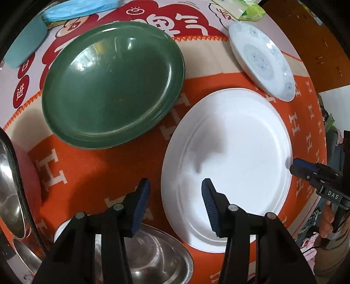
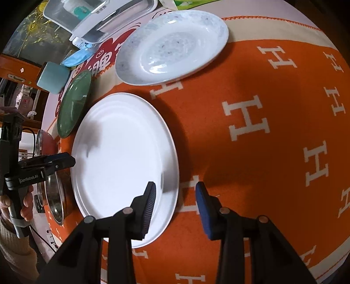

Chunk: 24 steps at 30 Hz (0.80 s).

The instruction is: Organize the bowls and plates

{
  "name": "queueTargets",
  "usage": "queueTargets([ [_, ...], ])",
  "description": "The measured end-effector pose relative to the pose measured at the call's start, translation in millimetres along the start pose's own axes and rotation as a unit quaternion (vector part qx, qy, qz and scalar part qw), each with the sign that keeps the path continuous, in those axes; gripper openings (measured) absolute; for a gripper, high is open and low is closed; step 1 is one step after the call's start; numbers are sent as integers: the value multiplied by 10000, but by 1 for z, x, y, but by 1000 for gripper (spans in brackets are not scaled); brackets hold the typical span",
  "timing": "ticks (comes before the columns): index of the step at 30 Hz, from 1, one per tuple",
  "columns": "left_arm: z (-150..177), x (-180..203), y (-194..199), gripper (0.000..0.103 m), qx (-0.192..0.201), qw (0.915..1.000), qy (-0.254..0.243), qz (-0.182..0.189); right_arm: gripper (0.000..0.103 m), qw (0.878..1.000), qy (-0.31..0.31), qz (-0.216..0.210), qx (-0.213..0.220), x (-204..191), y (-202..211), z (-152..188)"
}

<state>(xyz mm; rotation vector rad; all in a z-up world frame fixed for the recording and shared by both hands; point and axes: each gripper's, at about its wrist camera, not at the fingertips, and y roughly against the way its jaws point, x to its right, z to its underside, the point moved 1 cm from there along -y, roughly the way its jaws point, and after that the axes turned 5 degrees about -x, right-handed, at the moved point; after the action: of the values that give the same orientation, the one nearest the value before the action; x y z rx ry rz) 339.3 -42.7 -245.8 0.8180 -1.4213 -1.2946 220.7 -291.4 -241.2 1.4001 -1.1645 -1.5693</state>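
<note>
A large white plate [image 1: 229, 157] [image 2: 122, 161] lies flat on the orange cloth. My left gripper [image 1: 175, 187] points down over the plate's left rim, one finger above the cloth and the other above the plate; its pads stand apart from the rim, open. My right gripper [image 2: 176, 189] straddles the opposite rim the same way, open. Each gripper also shows in the other's view, the right gripper [image 1: 295, 167] and the left gripper [image 2: 70, 160] at the plate's edges. A green plate [image 1: 113, 83] [image 2: 74, 107] and a blue-patterned plate [image 1: 260, 59] [image 2: 172, 45] lie behind.
A steel bowl [image 1: 153, 251] [image 2: 54, 196] sits just by the left gripper, with another steel bowl [image 1: 8, 185] and a pink bowl [image 1: 30, 185] beside it. A teal box [image 1: 24, 48] [image 2: 51, 76] and a clear container [image 2: 98, 17] stand at the back. The orange cloth [image 2: 262, 109] stretches right.
</note>
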Motion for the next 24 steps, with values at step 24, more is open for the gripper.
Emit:
queueTargets([
  [24,-9,10,-18,22,-335,9974,-505,-380,21,9997,148,58,-206,-14,-20,-4],
])
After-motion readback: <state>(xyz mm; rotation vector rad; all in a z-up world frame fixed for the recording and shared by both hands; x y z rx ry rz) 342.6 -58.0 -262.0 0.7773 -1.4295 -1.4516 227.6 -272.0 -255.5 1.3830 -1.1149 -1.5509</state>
